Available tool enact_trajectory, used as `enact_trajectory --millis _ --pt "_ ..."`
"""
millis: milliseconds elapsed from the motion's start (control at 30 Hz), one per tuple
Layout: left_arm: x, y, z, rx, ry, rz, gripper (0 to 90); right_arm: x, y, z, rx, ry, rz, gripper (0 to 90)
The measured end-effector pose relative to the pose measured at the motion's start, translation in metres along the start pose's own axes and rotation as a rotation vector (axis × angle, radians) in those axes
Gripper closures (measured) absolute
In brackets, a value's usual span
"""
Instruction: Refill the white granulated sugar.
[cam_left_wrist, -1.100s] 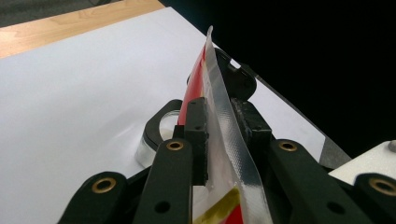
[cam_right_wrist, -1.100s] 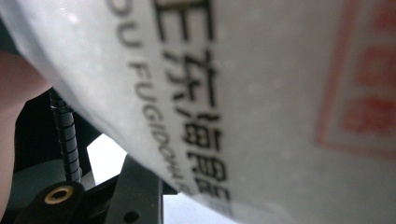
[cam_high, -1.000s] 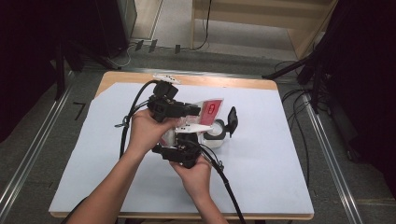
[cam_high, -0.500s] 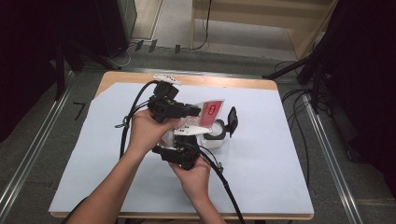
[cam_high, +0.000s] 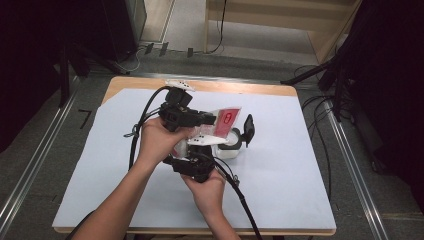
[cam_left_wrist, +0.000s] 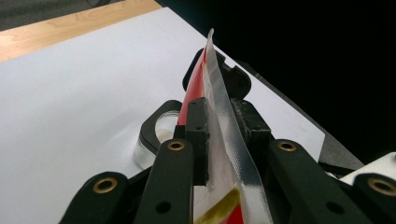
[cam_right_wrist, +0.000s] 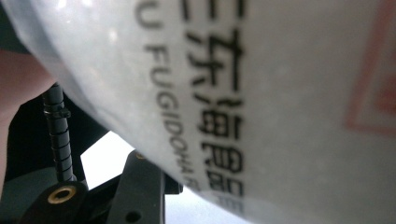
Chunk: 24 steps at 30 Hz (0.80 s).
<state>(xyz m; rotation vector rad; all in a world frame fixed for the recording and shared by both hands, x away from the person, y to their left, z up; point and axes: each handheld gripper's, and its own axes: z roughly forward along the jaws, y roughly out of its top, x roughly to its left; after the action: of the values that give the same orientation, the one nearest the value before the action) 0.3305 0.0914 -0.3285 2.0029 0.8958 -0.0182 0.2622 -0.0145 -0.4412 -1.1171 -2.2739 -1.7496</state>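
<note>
A red and clear plastic pouch (cam_high: 227, 119) hangs over the middle of the table, and my left gripper (cam_high: 210, 119) is shut on its sealed edge. The left gripper view has the pouch (cam_left_wrist: 219, 84) edge-on, pinched between the pads (cam_left_wrist: 198, 126). Below it stands a small clear jar (cam_high: 227, 149) with a black rim (cam_left_wrist: 156, 135) and its black lid (cam_high: 248, 129) flipped open. My right gripper (cam_high: 212, 151) reaches toward the jar from the near side. The pouch's printed film (cam_right_wrist: 280, 93) hides most of its jaws, so their state is unclear.
A white sheet (cam_high: 280, 165) covers the wooden table, whose bare edge (cam_high: 250, 87) runs along the far side. Black cables (cam_high: 142, 120) trail from both grippers. Metal rails (cam_high: 350, 165) flank the table, with tripod legs (cam_high: 320, 75) at the far right.
</note>
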Motion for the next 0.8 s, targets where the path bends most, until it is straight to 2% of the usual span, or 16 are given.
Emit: enact_trajectory --millis 333,533,800 --pt "-0.0016 0.0002 0.0005 -0.007 0.001 0.003 78.0 0.0004 0.0008 -0.0017 0.000 0.002 -0.005 62.0" --pt "-0.0008 0.0004 -0.0006 0.001 0.006 0.000 80.5 0.0034 -0.0003 -0.0018 0.008 -0.026 -0.071 61.7" --pt "-0.0020 0.0002 0.0005 0.000 0.006 0.000 80.2 0.0031 -0.0008 -0.0021 0.013 -0.039 -0.075 63.3"
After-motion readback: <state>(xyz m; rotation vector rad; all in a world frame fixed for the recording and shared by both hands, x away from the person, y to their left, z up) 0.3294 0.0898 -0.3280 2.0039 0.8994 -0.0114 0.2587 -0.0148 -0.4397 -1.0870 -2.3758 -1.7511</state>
